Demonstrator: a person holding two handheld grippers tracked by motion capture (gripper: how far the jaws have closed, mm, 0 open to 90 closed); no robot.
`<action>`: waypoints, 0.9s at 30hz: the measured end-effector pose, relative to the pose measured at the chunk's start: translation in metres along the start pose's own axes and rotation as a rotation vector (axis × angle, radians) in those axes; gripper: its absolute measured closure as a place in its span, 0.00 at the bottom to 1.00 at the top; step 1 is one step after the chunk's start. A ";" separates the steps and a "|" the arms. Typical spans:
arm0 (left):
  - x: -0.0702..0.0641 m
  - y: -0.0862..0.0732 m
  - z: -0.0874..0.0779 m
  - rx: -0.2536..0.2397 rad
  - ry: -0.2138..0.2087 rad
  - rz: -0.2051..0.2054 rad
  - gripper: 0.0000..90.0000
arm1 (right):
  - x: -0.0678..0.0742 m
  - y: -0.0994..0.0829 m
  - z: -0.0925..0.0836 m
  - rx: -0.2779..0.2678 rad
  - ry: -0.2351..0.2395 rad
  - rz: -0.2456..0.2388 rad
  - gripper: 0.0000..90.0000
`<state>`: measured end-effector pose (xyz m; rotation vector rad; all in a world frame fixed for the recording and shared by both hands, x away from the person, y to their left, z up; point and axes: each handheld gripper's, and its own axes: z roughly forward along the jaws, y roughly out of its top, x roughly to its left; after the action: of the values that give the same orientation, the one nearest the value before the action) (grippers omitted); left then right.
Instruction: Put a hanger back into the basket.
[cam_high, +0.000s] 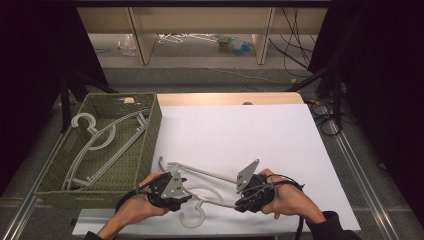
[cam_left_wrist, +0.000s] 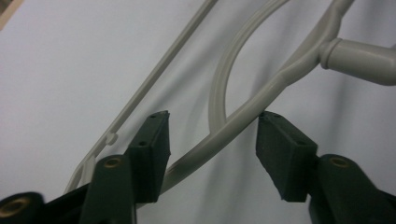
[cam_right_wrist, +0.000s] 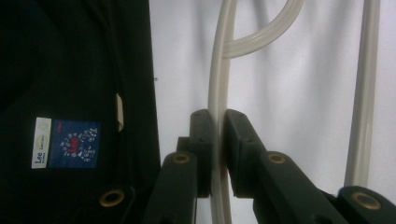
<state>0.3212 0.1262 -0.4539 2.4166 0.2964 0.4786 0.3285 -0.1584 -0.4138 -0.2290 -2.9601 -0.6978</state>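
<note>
Between the right gripper's (cam_right_wrist: 218, 140) jaws one thin pale arm of the white hanger (cam_high: 210, 196) is pinched flat, the pads closed tight on it from both sides; the left gripper (cam_left_wrist: 212, 142) stands about half open, straddling another arm of the same hanger, its right pad (cam_left_wrist: 282, 151) touching or nearly touching the plastic and its left pad (cam_left_wrist: 152, 149) beside the arm lower down, so no squeeze is yet made; that gripper I judge to be open around the thing, not holding it. Seen from the high view, both hands sit at the near edge of the white table (cam_high: 280, 135), the left gripper (cam_high: 170, 192) and right gripper (cam_high: 252, 192) a little apart, with the hanger lying flat between and under them, its hook (cam_high: 192, 216) curling toward the person and its long bar (cam_high: 200, 171) running away to the left. Farther out, at the table's left, a green woven basket (cam_high: 152, 135) holds other hangers (cam_high: 95, 140), leaning in a loose heap.

The step in hand appears to be securing this hanger with both grippers before carrying it to the basket; the next move calls for the left jaws to close squarely on the arm without pushing it sideways; then a level lift by both hands, so the hook clears the basket's rim.
</note>
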 end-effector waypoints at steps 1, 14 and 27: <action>0.000 0.001 0.002 0.002 -0.010 0.002 0.53 | 0.000 0.000 0.000 0.000 0.001 -0.001 0.91; -0.009 0.013 0.009 0.007 -0.043 0.148 0.70 | -0.002 -0.004 -0.003 -0.009 0.013 -0.016 0.91; -0.014 0.034 -0.001 0.015 -0.038 0.248 0.81 | -0.016 -0.016 -0.013 -0.042 -0.082 -0.013 0.84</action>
<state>0.3114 0.0965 -0.4348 2.4860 -0.0170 0.5402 0.3428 -0.1804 -0.4110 -0.2481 -3.0286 -0.7712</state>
